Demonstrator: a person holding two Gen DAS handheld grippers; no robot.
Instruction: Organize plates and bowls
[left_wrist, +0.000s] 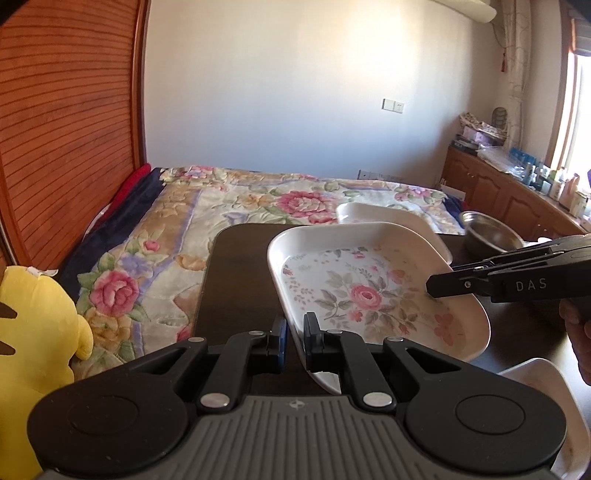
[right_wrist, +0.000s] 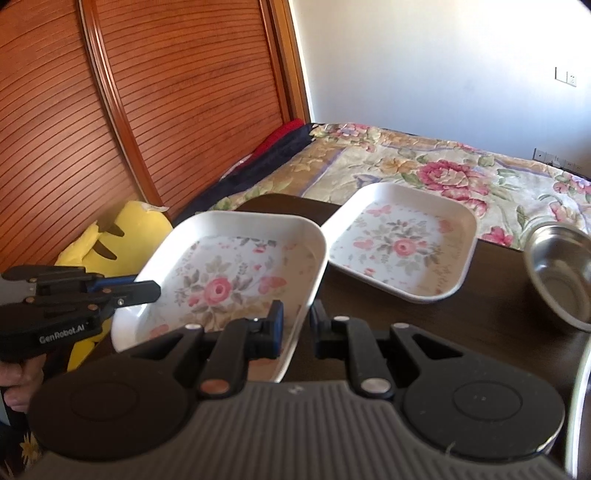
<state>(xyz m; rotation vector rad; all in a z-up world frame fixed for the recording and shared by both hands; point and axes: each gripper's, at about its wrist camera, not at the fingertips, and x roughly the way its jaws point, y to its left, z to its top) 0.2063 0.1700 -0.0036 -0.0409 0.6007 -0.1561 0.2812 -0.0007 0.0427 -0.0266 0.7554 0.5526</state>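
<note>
A floral square plate (right_wrist: 236, 280) is held tilted above the dark desk (right_wrist: 461, 325), its opposite rims clamped by the closed left gripper (left_wrist: 294, 334) and right gripper (right_wrist: 297, 321). A second floral plate (right_wrist: 402, 243) lies beyond it, beside a steel bowl (right_wrist: 561, 273) near the desk's right edge.

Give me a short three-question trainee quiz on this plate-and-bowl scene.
1. True or false: the left tongs and the right tongs both grip the same white square floral plate.
2. What sits right of the second white floral plate on the dark wooden table? A: round stainless-steel bowl. B: glass cup. C: red mug.
3. Fill in: the soft plush toy is coloured ____.
Key: 1 true; 2 A; 3 yellow.
</note>
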